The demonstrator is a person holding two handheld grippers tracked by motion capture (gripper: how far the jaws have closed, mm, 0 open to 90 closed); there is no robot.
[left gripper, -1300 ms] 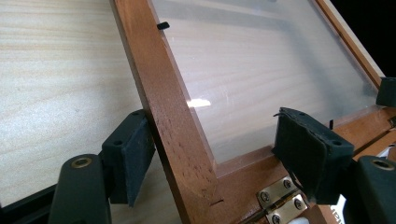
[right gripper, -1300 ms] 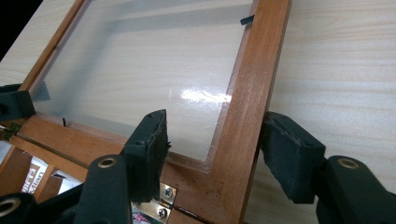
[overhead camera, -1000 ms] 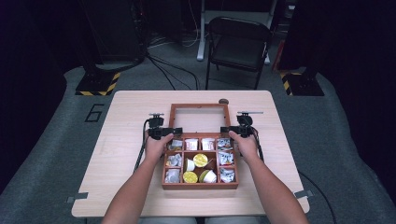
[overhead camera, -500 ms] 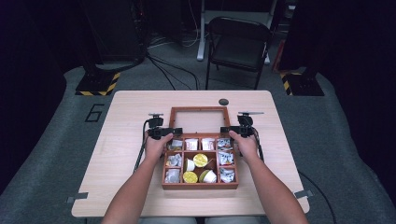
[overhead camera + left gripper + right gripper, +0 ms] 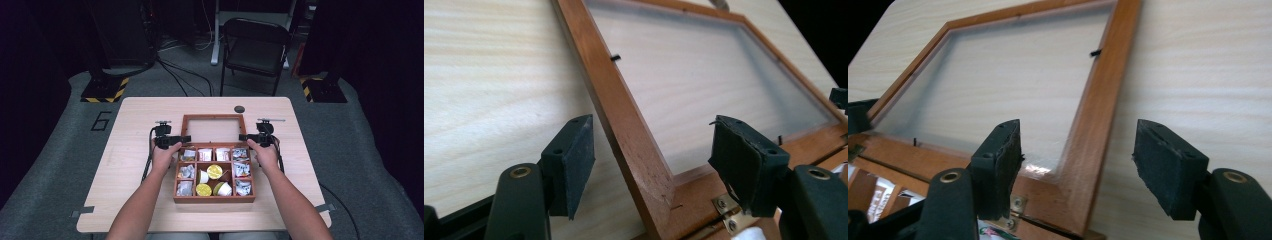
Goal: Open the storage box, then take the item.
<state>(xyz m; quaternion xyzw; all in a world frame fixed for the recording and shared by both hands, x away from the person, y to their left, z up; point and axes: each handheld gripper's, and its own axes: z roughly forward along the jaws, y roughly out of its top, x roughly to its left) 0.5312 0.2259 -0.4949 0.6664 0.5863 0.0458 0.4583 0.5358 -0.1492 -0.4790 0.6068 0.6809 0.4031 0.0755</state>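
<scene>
Lid (image 5: 213, 128) of the wooden box (image 5: 214, 198) lies open flat on the bench (image 5: 130, 120), hinged behind the compartments. My left gripper (image 5: 651, 175) has just been closing, my right gripper (image 5: 1078, 165) opening; both sets of fingers straddle a lid rail without pressing. Risk: a one-sided grip could twist the hinges. Packet print too small to read; floor marking "6" (image 5: 101, 120).

We count 1 wooden box (image 5: 214, 199) with 9 compartments and 1 open glass-paned lid (image 5: 212, 129), 1 table (image 5: 130, 150), 1 folding chair (image 5: 256, 47), 2 grippers and 3 yellow-topped cups (image 5: 214, 171).
</scene>
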